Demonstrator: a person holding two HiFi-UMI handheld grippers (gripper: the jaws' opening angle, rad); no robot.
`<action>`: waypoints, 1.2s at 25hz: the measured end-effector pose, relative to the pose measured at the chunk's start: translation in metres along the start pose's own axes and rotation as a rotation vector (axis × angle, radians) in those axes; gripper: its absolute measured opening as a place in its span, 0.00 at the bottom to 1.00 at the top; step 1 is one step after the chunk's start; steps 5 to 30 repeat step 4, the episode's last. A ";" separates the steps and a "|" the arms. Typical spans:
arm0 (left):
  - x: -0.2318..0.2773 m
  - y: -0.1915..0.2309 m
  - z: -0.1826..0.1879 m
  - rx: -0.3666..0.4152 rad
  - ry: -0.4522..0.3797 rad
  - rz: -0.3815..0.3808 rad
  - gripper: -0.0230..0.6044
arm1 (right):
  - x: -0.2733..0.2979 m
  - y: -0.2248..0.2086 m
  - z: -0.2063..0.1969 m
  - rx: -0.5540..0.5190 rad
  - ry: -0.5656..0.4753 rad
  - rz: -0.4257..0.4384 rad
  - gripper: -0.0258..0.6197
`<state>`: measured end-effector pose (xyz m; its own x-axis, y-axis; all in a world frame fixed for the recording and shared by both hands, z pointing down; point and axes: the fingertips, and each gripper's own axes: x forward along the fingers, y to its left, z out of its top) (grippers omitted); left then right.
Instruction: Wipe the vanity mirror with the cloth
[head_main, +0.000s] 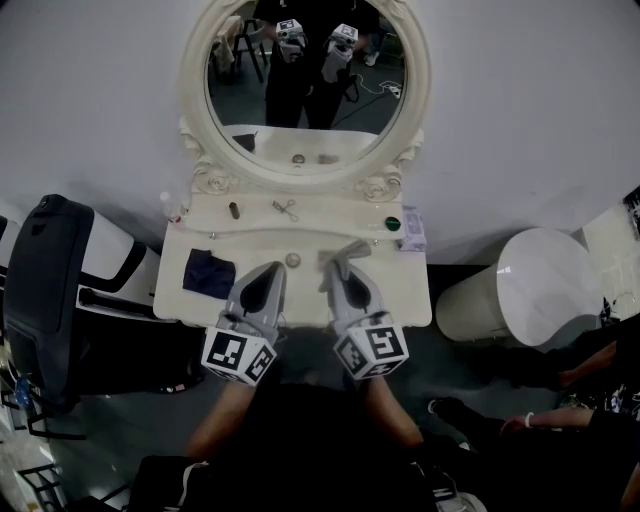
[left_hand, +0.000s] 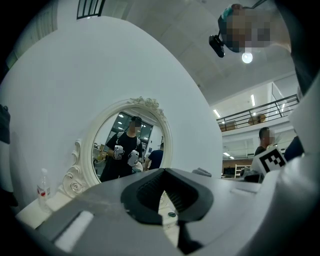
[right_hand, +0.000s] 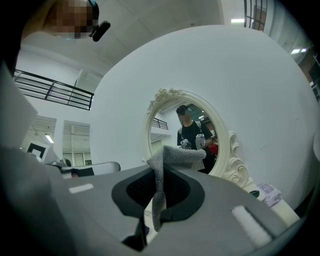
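Grey knitted cloth (right_hand: 175, 156), likely soft, light and floppy, sits pinched mid-fold in your right hand-held gripper (head_main: 336, 266) below the oval white-framed vanity mirror (head_main: 305, 90); your left hand-held gripper (head_main: 270, 274) is closed on nothing.

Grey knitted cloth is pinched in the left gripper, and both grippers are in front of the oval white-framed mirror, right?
Not quite. The grey knitted cloth is pinched in the right gripper, not the left. The right gripper view shows it between those jaws, while the left gripper holds nothing. Both grippers are indeed in front of the oval white-framed mirror.
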<state>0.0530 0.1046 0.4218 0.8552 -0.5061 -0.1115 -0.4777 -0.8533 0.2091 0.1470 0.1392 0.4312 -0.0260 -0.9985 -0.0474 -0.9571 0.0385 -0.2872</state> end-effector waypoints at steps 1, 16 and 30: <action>0.000 0.001 0.000 0.001 0.001 -0.002 0.03 | 0.001 0.000 -0.001 0.001 0.001 -0.001 0.07; 0.000 0.003 -0.001 0.001 0.005 -0.004 0.03 | 0.002 0.002 -0.002 0.004 0.004 -0.002 0.06; 0.000 0.003 -0.001 0.001 0.005 -0.004 0.03 | 0.002 0.002 -0.002 0.004 0.004 -0.002 0.06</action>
